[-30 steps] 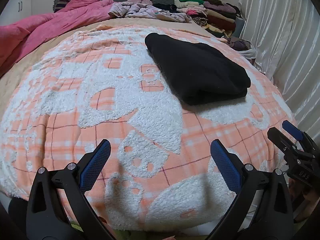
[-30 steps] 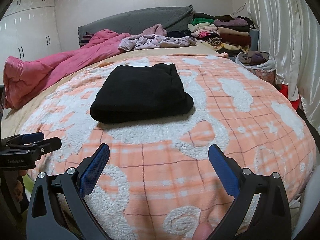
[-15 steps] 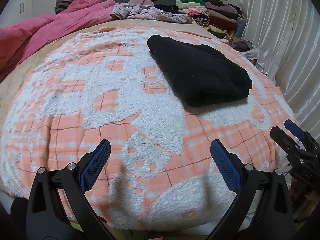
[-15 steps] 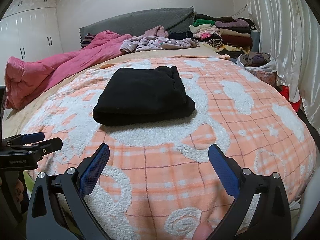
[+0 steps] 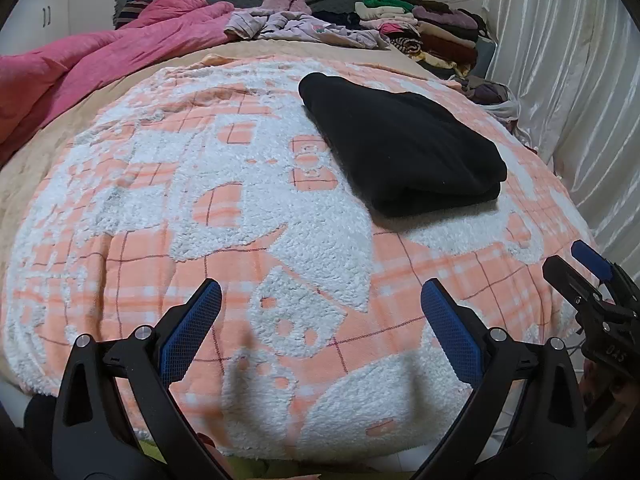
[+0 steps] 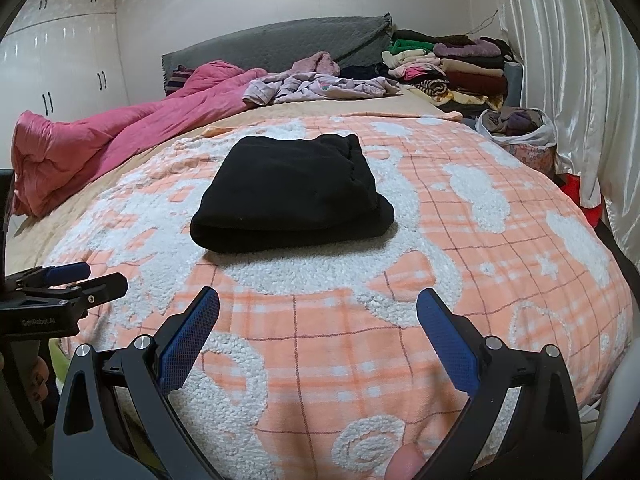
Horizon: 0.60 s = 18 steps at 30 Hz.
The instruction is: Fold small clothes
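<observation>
One folded black garment (image 6: 290, 194) lies on the orange-and-white blanket (image 6: 460, 272), approx. mid-bed. We hold both grippers released near the blanket's front edge, well apart from the garment: left gripper (image 5: 320, 328), right gripper (image 6: 318, 334), nothing btwn fingers. Pink duvet (image 6: 120, 136) beyond the blanket's far-left edge.

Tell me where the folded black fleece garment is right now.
The folded black fleece garment lies on the orange-and-white plaid blanket, centre-left in the right wrist view and upper right in the left wrist view, ahead of both open grippers, touching neither.

Pink duvet (image 6: 120, 136), grey headboard (image 6: 280, 44), curtain (image 6: 568, 60)
</observation>
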### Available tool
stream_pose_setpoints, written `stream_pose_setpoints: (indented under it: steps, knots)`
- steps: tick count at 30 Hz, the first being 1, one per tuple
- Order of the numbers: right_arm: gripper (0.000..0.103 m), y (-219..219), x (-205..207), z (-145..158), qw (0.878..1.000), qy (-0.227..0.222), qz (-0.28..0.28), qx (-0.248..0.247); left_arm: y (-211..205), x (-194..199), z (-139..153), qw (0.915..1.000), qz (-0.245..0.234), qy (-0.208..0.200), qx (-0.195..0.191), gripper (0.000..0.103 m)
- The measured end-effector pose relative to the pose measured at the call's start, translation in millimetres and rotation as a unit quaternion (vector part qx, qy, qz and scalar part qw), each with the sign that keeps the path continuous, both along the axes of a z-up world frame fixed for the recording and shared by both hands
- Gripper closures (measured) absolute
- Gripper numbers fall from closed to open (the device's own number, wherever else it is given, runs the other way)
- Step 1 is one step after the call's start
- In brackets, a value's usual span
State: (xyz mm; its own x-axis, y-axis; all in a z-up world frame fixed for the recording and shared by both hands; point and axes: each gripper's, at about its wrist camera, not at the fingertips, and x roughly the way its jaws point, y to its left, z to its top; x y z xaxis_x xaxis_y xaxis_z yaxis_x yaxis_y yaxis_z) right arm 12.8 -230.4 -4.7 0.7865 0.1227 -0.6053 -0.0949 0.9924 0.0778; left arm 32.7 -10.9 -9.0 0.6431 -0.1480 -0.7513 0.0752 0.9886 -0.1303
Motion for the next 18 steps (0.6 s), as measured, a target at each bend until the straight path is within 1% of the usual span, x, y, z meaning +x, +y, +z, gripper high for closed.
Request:
stream_pose_setpoints:
  steps: [18]
  knots:
    - [0.004,1.4,0.9,-0.2,1.000,0.002,0.002,0.001,4.8,0.5,3.1,1.0000,0.003,-0.003,0.001,0.010]
